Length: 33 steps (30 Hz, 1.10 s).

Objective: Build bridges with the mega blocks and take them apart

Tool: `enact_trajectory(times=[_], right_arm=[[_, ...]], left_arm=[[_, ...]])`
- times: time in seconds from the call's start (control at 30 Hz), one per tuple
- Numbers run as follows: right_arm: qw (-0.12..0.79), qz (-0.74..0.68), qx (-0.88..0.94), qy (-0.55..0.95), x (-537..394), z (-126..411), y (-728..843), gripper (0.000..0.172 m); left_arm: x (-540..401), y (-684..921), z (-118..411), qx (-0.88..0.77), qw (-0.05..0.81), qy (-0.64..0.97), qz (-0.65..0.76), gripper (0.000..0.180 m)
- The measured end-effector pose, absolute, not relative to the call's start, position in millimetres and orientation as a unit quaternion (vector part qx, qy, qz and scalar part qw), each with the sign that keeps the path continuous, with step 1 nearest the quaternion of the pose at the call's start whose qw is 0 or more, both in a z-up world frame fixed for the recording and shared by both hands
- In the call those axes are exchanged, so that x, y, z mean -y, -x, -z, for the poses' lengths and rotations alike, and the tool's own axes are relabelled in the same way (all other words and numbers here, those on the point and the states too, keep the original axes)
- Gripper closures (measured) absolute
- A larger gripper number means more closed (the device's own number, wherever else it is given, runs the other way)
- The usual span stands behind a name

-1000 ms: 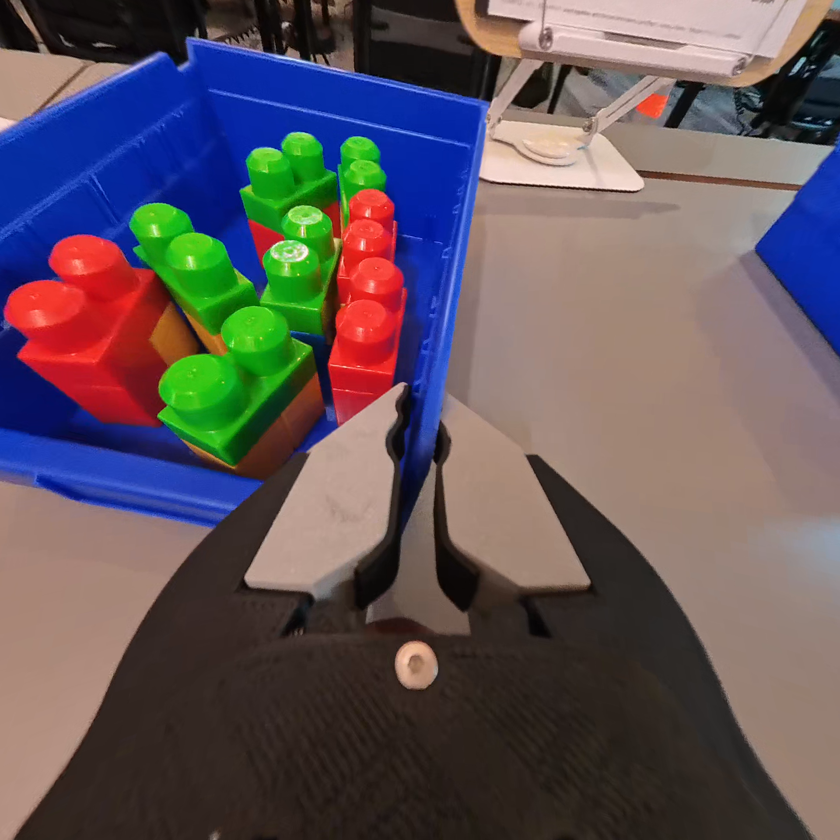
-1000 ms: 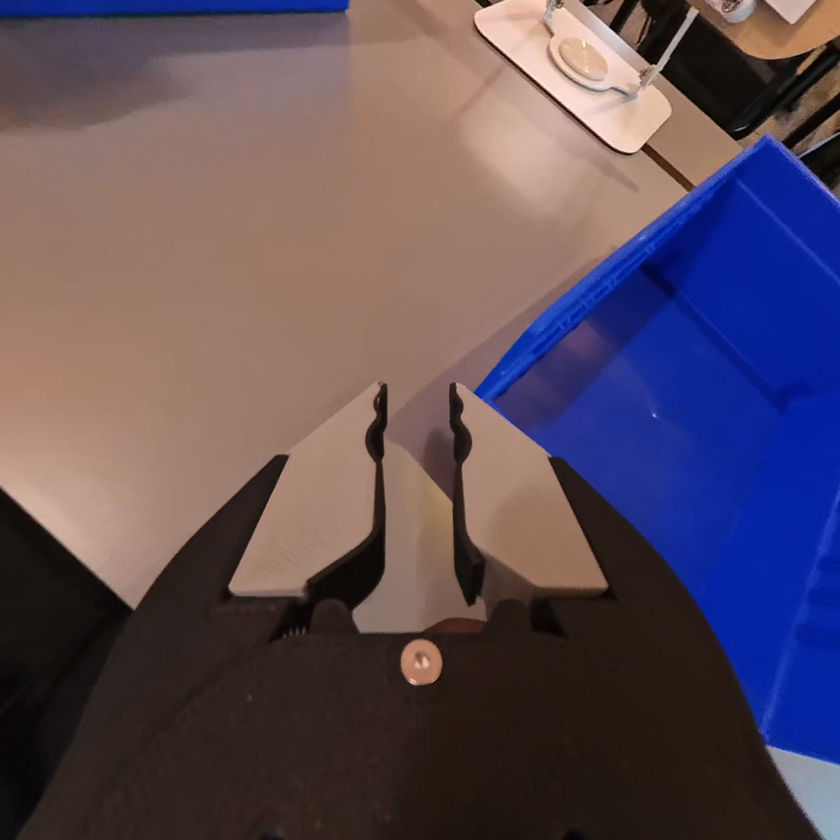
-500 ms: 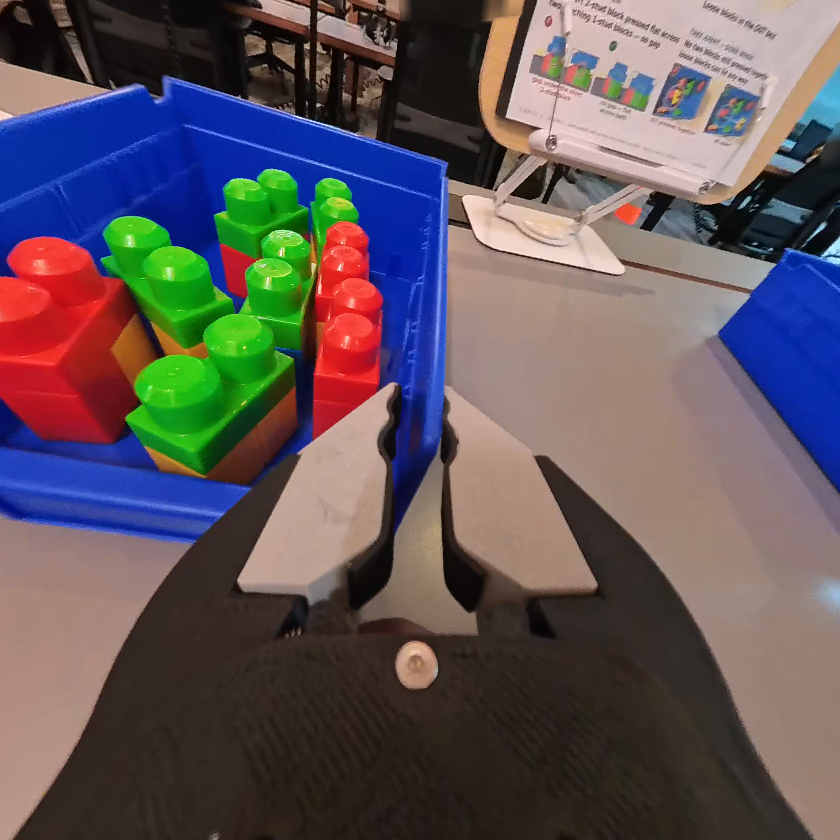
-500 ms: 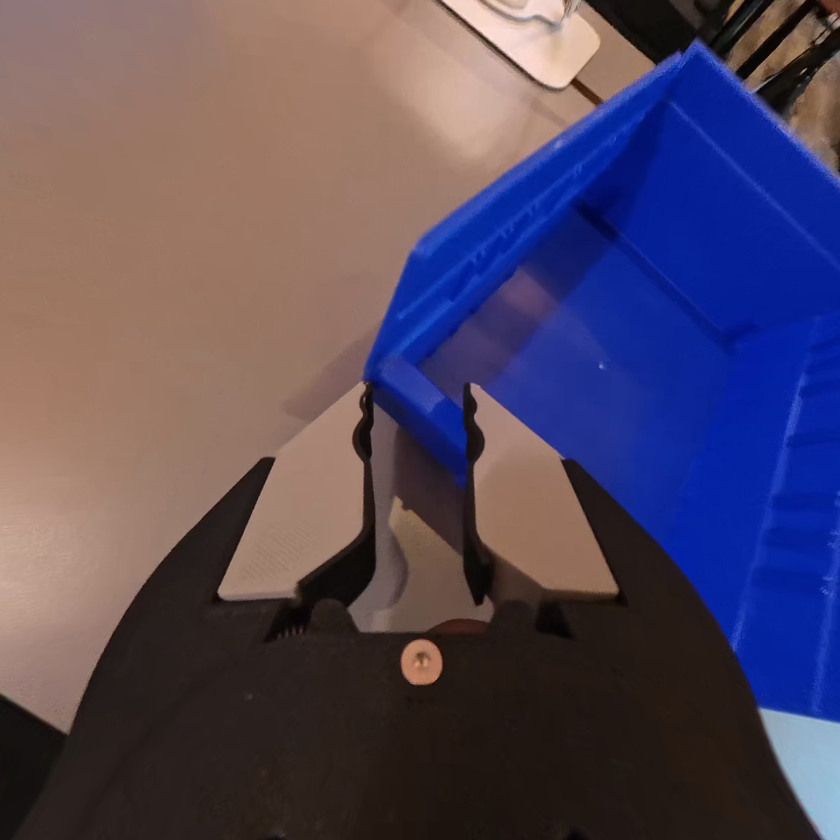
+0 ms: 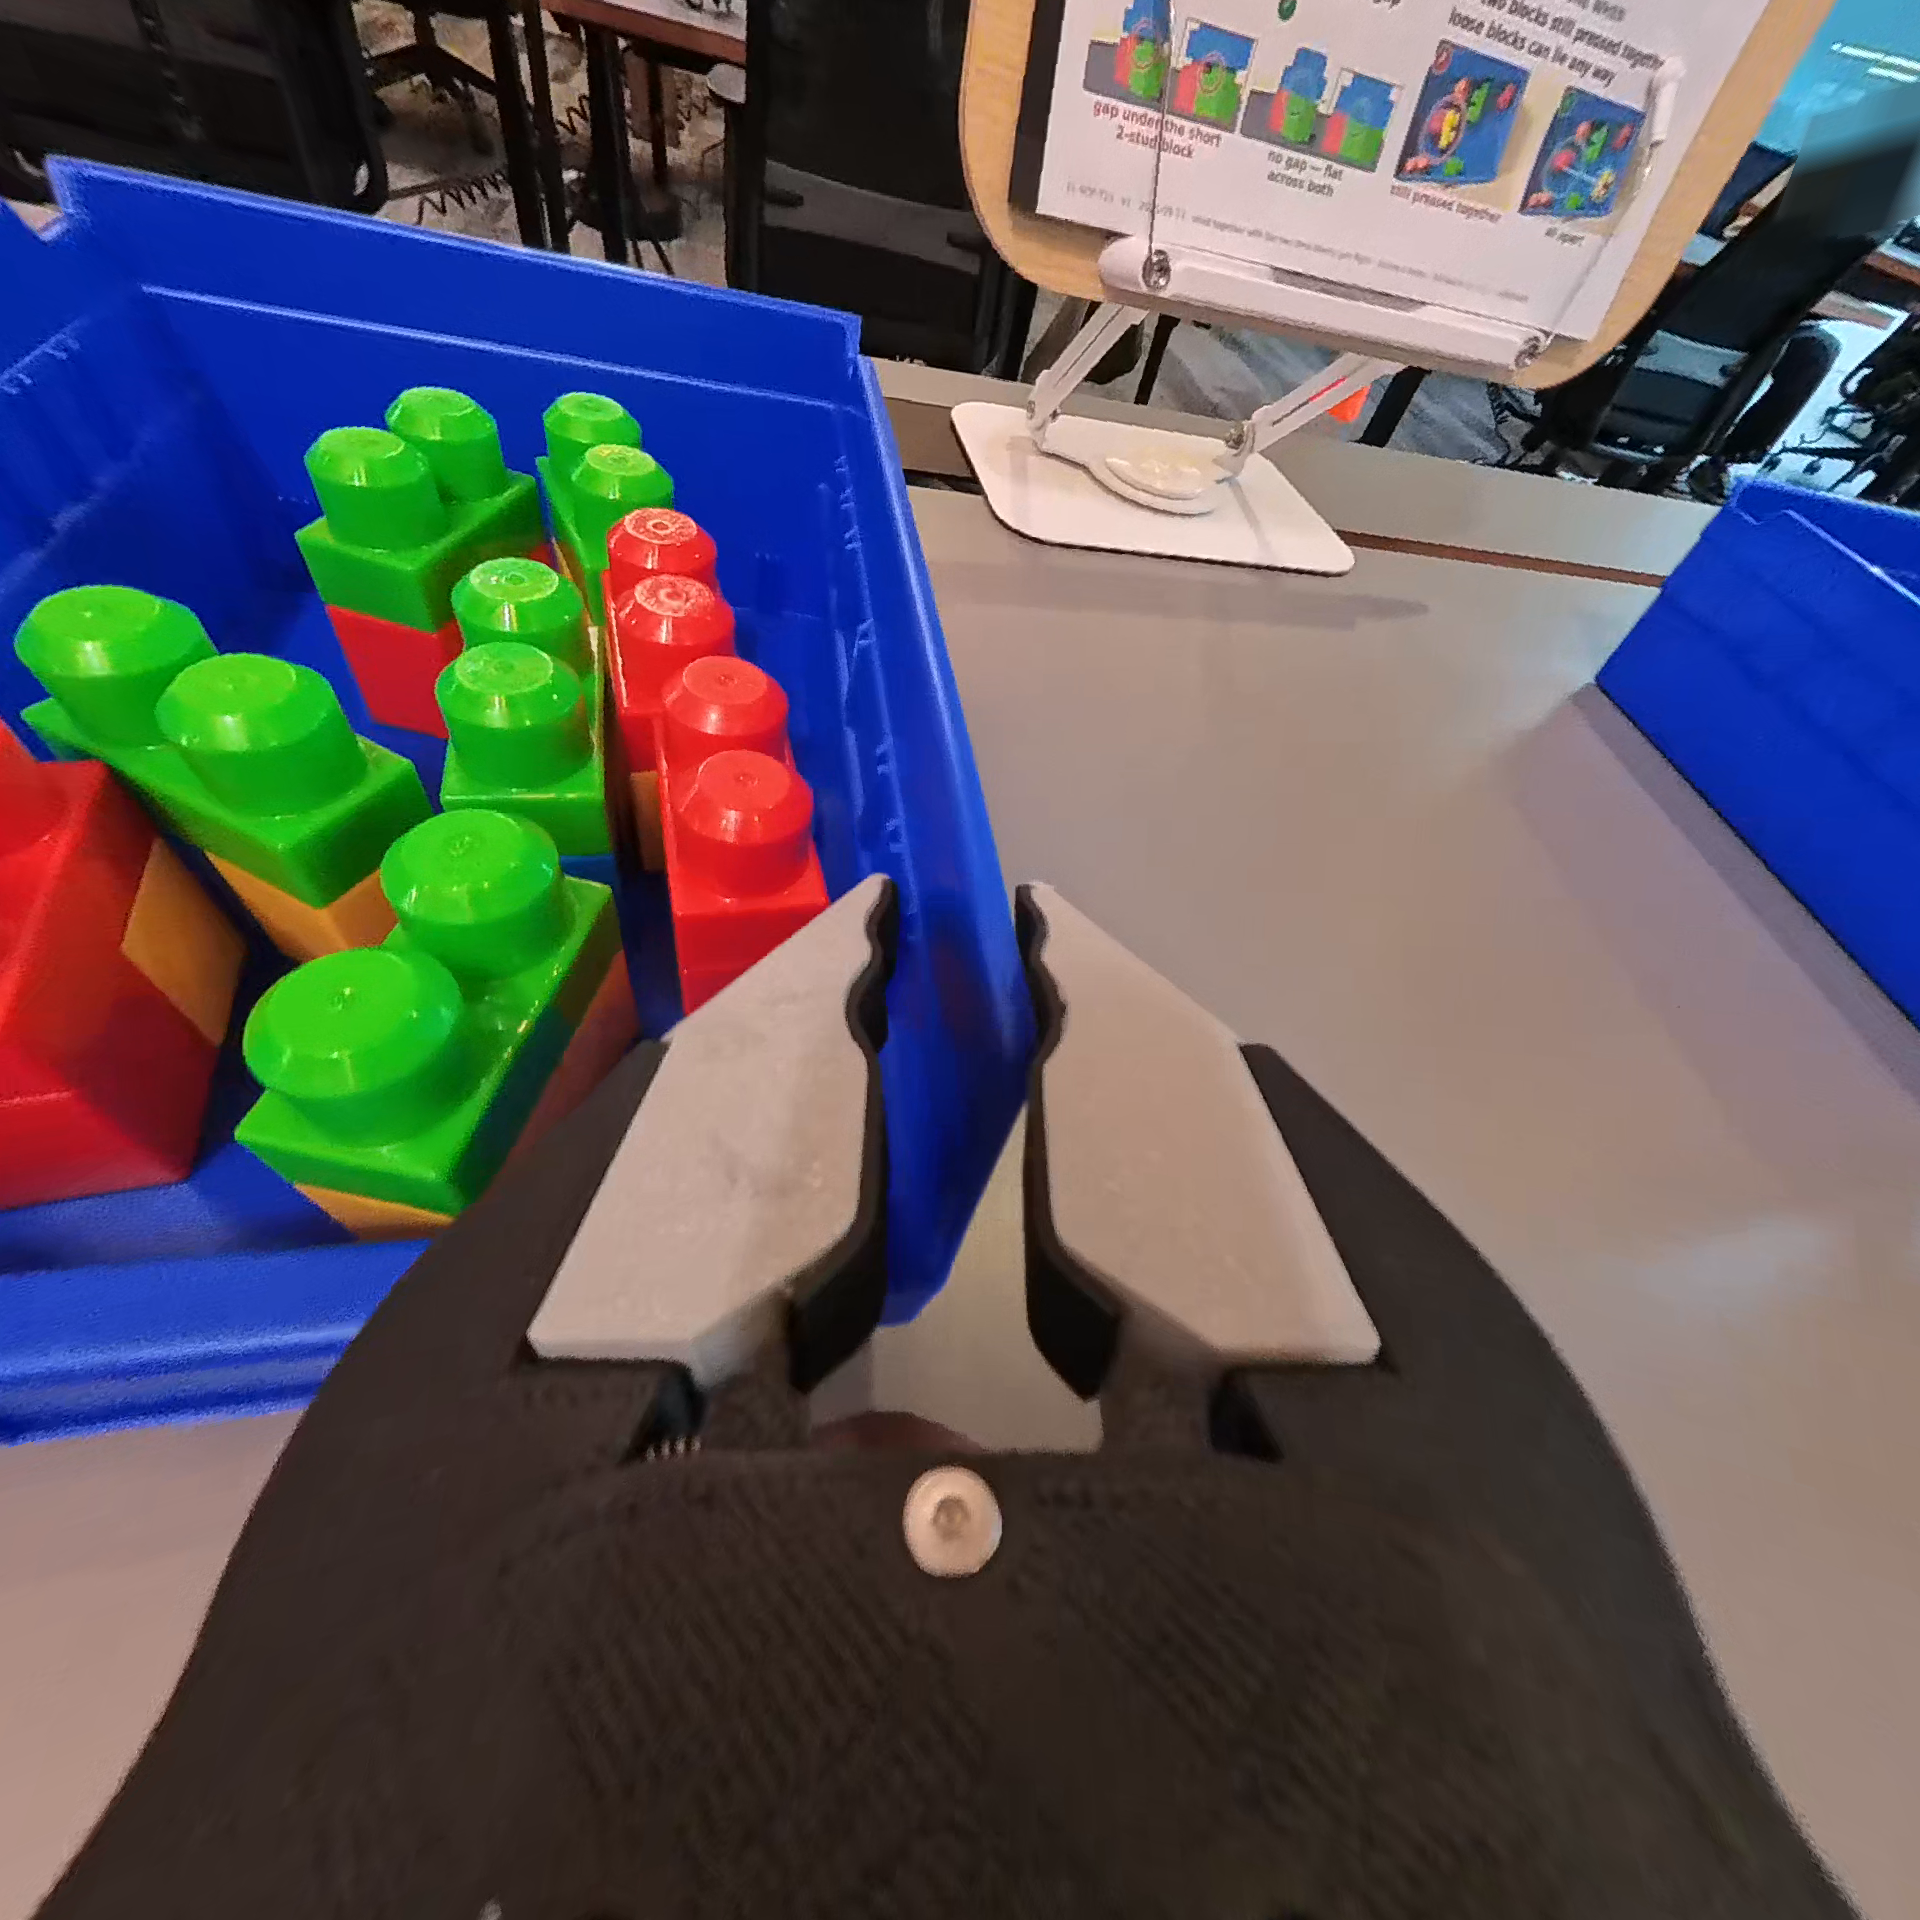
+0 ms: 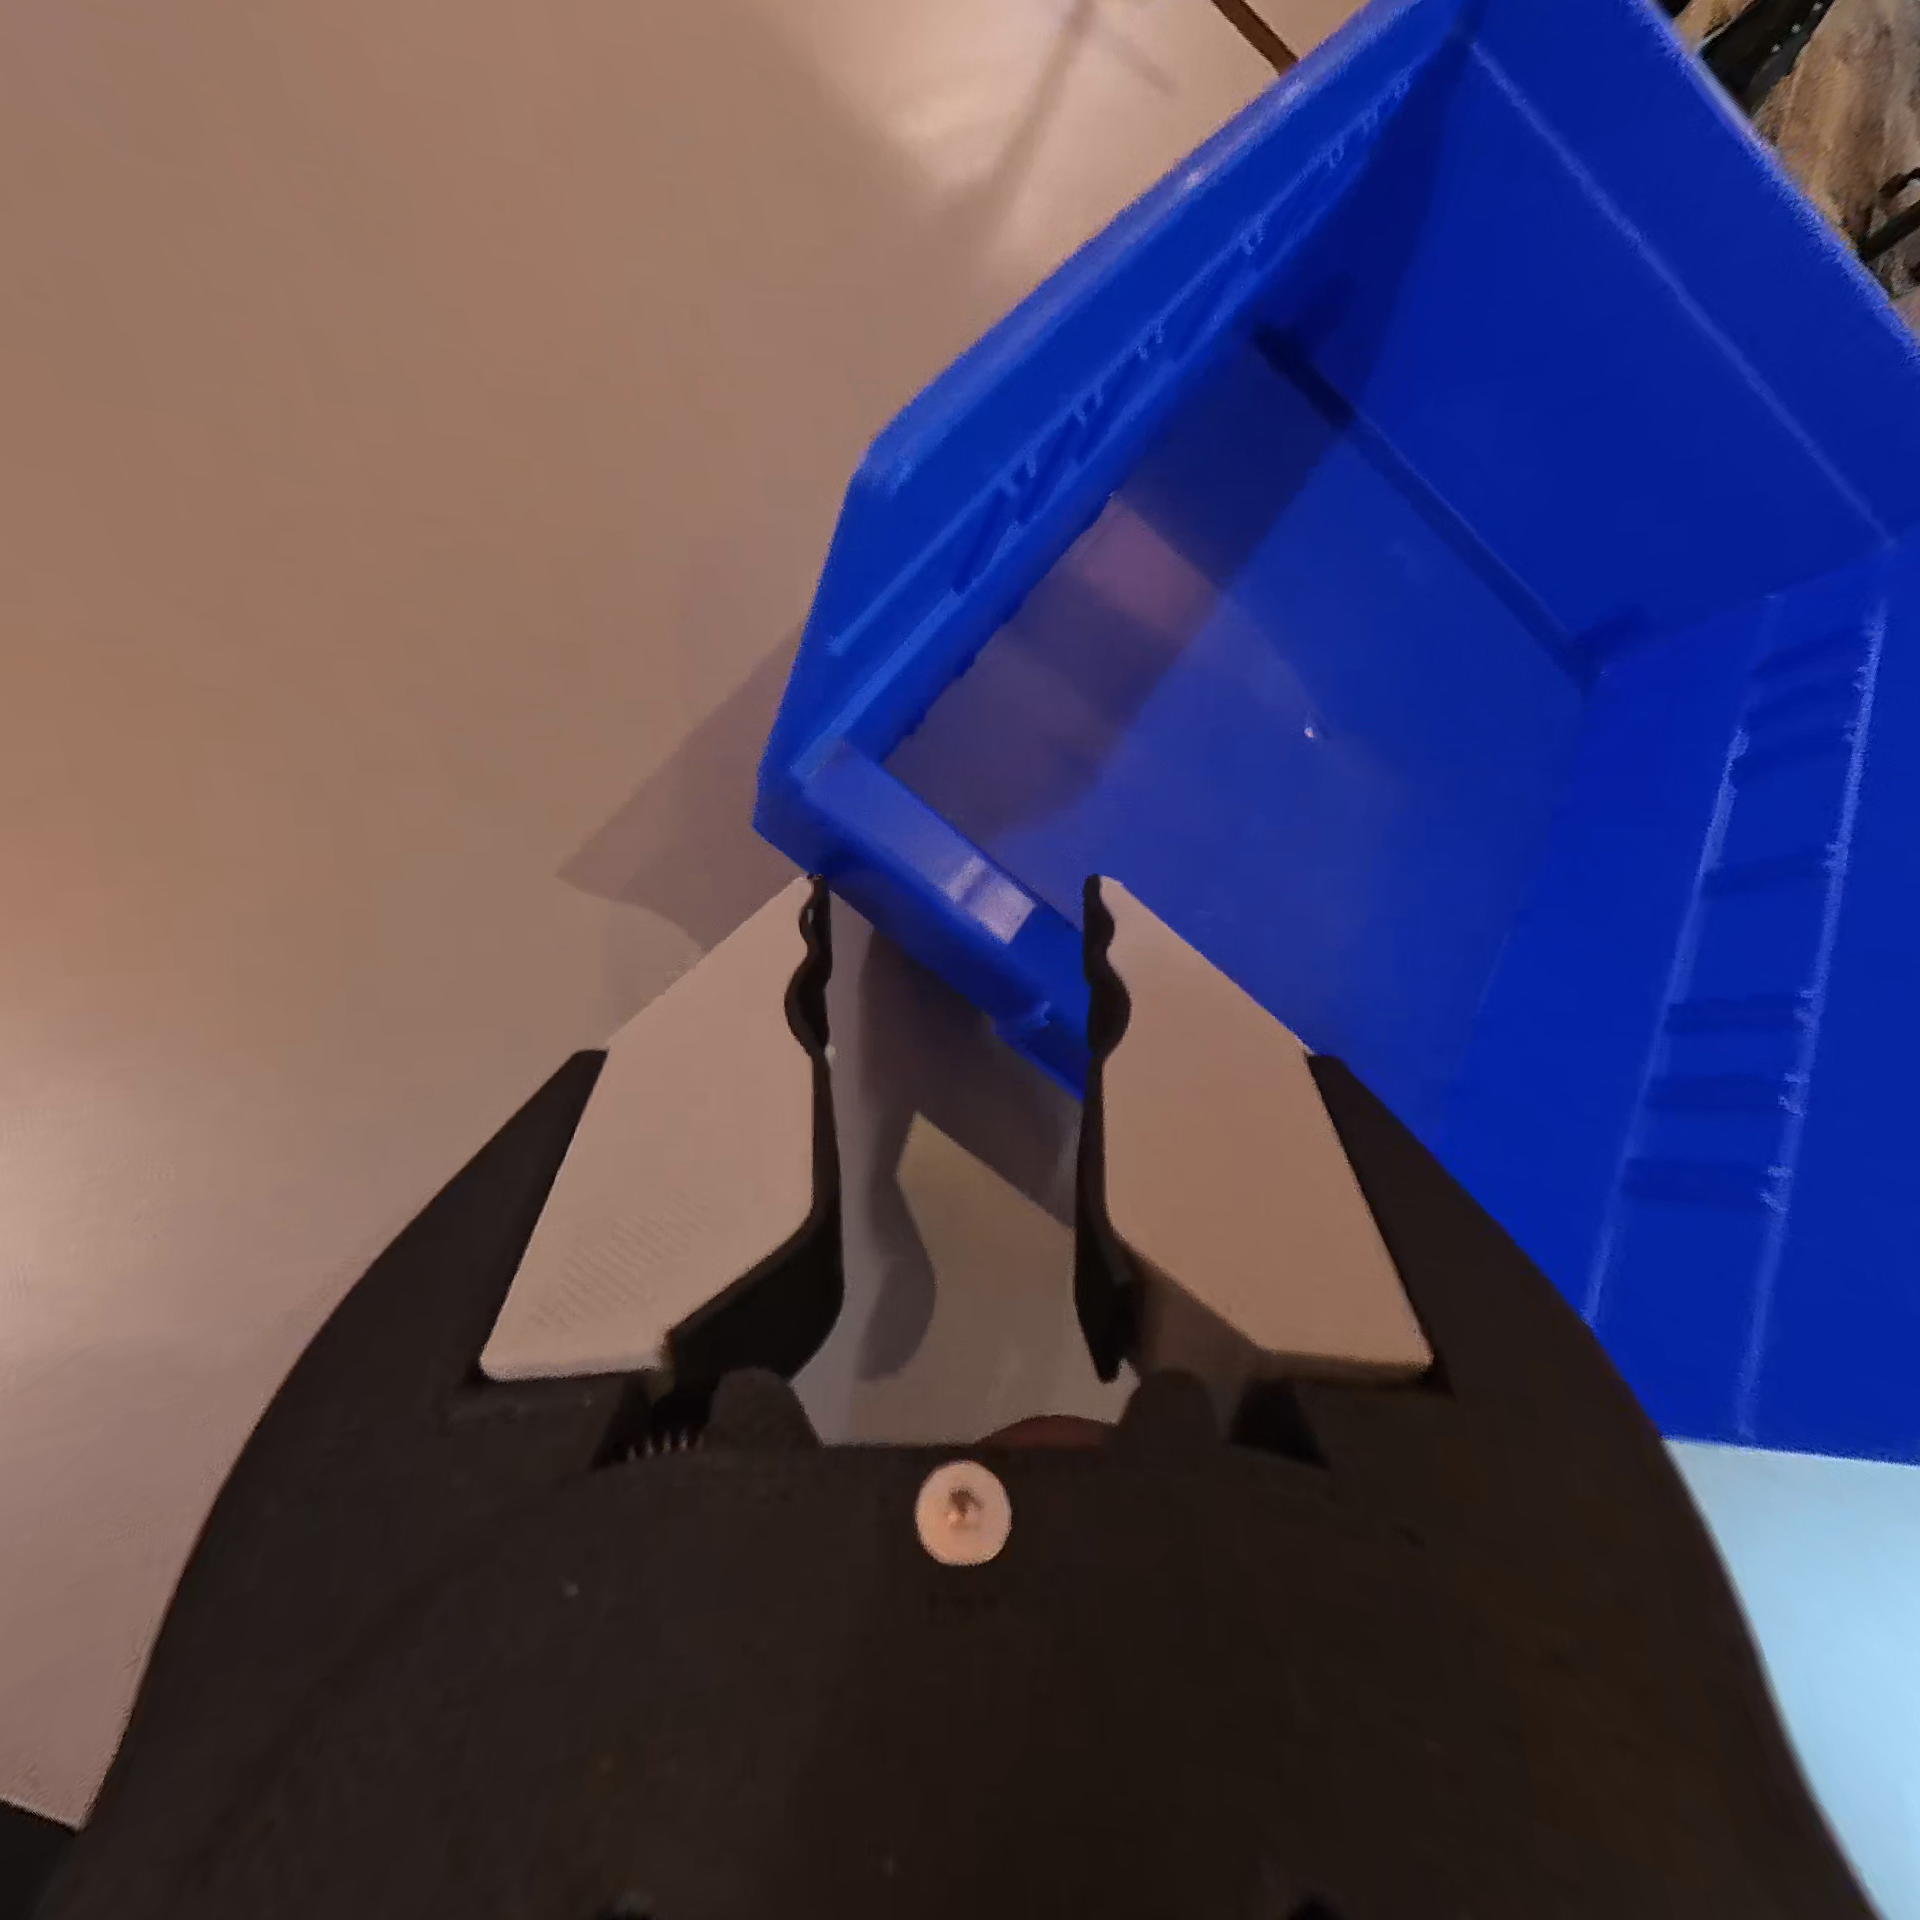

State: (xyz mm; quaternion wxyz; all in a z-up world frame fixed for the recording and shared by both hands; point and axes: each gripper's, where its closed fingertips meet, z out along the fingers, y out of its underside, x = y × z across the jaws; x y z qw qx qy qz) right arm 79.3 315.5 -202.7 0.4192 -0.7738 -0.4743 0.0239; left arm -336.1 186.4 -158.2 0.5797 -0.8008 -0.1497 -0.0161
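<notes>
- Green and red blocks (image 5: 520,727) standing in left blue bin (image 5: 416,301) on tabletop (image 5: 1351,883).
- Left gripper (image 5: 951,914) jaws parted, straddling that bin's right wall, not clamping.
- Right gripper (image 6: 951,894) jaws parted wide over near corner of other blue bin (image 6: 1351,623), gripping nothing.

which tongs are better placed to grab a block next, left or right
Probably the left tongs: they hover open at the wall of the blue bin full of blocks, right beside a red block. The right tongs face an empty bin.

wrist cameras, close over bins (separate), table (image 5: 1351,935) shared
</notes>
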Motion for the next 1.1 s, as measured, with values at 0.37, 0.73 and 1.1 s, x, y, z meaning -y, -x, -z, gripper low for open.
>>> enact_trajectory(times=[0.37,0.73,1.1], right_arm=[[0.468,-0.197,0.488,0.71,-243.0,130.9,-27.8,0.132],[0.442,-0.237,0.518,0.693,-282.5,172.0,139.0,0.108],[0.485,-0.292,0.524,0.637,-305.0,177.4,161.4,0.113]], left_arm=[[-166.2,274.9,94.2,0.026,0.656,0.751,0.07,0.136],[-287.1,229.0,155.5,-0.13,0.536,0.833,-0.024,0.111],[-286.9,222.7,208.0,-0.191,0.464,0.865,0.013,0.111]])
